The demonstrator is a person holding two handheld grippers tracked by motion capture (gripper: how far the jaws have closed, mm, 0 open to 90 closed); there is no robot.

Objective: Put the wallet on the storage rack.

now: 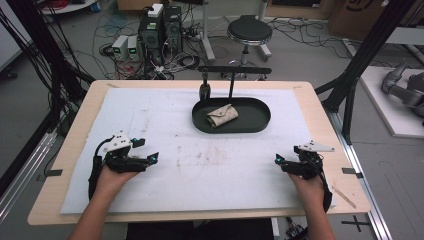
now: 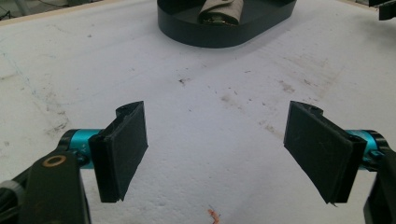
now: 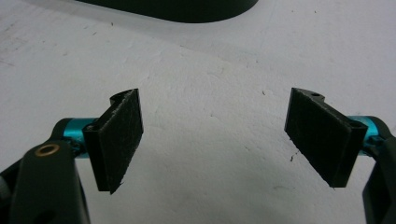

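White padding (image 1: 200,165) covers my wooden table (image 1: 80,115), with cables and a stool (image 1: 249,31) on the floor beyond. I see a dark oval tray (image 1: 255,122) at the far centre, holding a folded beige cloth (image 1: 222,115). My left gripper (image 1: 147,151) rests near the left front, jaws spread wide, nothing between them. My right gripper (image 1: 278,161) sits near the right front, jaws equally wide and empty. Both are well apart from the tray.
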